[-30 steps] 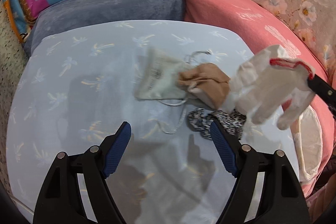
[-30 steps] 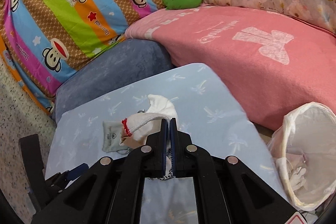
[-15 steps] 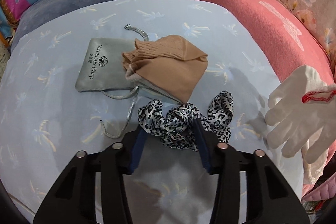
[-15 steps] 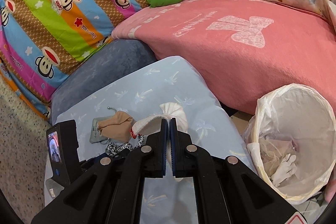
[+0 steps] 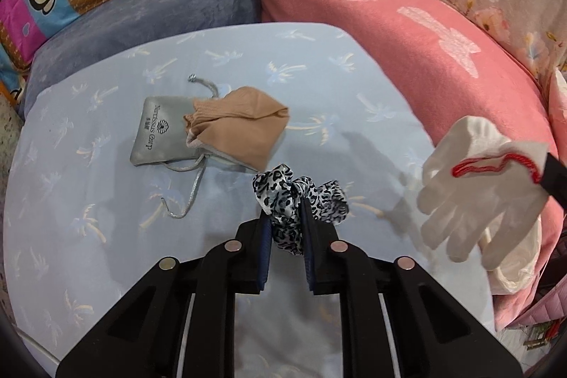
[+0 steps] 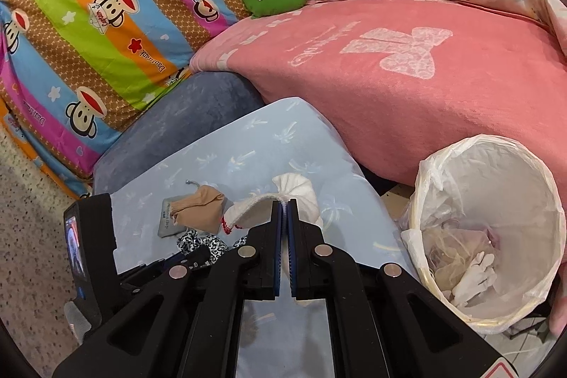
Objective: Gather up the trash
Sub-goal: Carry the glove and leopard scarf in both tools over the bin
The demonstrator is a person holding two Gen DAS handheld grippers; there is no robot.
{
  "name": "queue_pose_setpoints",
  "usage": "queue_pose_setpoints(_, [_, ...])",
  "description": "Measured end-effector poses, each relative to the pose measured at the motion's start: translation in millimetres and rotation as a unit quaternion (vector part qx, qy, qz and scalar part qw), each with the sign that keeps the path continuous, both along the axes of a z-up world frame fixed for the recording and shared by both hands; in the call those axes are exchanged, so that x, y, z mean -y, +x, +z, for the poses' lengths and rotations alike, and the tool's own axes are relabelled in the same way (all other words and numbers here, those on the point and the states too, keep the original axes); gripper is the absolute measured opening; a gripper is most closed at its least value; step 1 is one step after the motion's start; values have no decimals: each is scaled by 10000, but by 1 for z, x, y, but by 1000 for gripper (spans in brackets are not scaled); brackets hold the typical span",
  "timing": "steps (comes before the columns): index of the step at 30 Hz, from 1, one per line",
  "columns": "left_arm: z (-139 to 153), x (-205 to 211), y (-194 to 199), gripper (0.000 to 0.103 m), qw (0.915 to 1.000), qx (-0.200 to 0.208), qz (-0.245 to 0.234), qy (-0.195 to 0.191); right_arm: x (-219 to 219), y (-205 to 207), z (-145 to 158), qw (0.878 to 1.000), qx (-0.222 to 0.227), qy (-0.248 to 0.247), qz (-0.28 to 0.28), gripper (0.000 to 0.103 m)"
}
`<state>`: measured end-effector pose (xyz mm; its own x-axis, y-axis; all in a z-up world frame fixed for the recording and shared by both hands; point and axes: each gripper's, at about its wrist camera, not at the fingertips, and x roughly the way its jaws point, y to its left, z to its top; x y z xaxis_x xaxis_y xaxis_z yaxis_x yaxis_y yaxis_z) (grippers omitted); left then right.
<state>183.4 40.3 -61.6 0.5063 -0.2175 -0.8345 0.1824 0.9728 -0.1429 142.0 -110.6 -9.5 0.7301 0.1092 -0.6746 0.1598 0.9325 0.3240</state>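
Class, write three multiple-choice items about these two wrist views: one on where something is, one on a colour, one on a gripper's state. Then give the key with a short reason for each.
1. Where does the beige stocking lie?
A. Inside the lined bin
B. Partly over the grey drawstring pouch
C. On the pink blanket

2. What colour trims the cuff of the white glove?
A. Red
B. Green
C. Blue

3. What is the left gripper doing?
A. Open above the table
B. Shut on nothing
C. Shut on the leopard-print scrunchie

Key:
1 B, its end overlaps the grey drawstring pouch on the blue table.
2 A, a red edge rims the cuff.
3 C, the leopard-print scrunchie is bunched between its pads.
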Motion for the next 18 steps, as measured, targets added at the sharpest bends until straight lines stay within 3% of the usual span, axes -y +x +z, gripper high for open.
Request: queue_pose_setpoints(18, [68,70,-54,15,9944,726,-745,-166,67,-78,44,9976,428,-55,-547,3])
